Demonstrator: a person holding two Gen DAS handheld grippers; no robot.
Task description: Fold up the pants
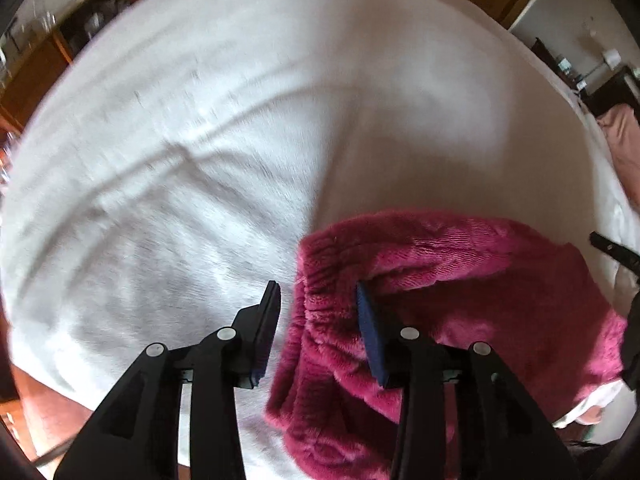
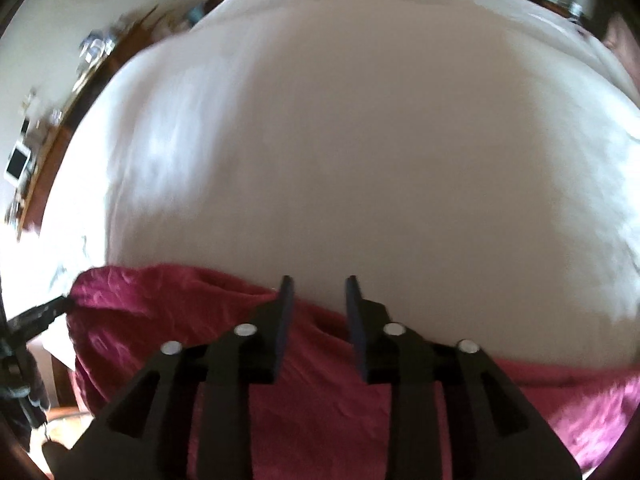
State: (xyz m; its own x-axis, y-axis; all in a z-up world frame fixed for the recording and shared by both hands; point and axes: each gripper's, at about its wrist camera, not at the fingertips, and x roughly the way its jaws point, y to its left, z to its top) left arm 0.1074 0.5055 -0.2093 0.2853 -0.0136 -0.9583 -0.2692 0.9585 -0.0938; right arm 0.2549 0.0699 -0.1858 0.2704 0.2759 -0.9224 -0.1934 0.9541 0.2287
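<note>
The fuzzy magenta pants (image 1: pixel 460 280) lie bunched on a white bed sheet (image 1: pixel 240 120). My left gripper (image 1: pixel 318 292) points down over their gathered elastic waistband. Its jaws stand apart with the waistband edge between them, and the left pad is clear of the fabric. In the right wrist view the pants (image 2: pixel 160 320) spread across the lower part. My right gripper (image 2: pixel 319 284) hovers open above their far edge, with nothing pinched between its fingers. Each gripper's black tip shows at the edge of the other's view: the right one (image 1: pixel 612 252) and the left one (image 2: pixel 40 316).
The white sheet (image 2: pixel 340 140) stretches far beyond the pants. A pink cloth (image 1: pixel 624 140) lies at the bed's right edge. Wooden furniture (image 1: pixel 36 68) with clutter stands past the bed on the left, and small items (image 2: pixel 20 164) line a wooden ledge.
</note>
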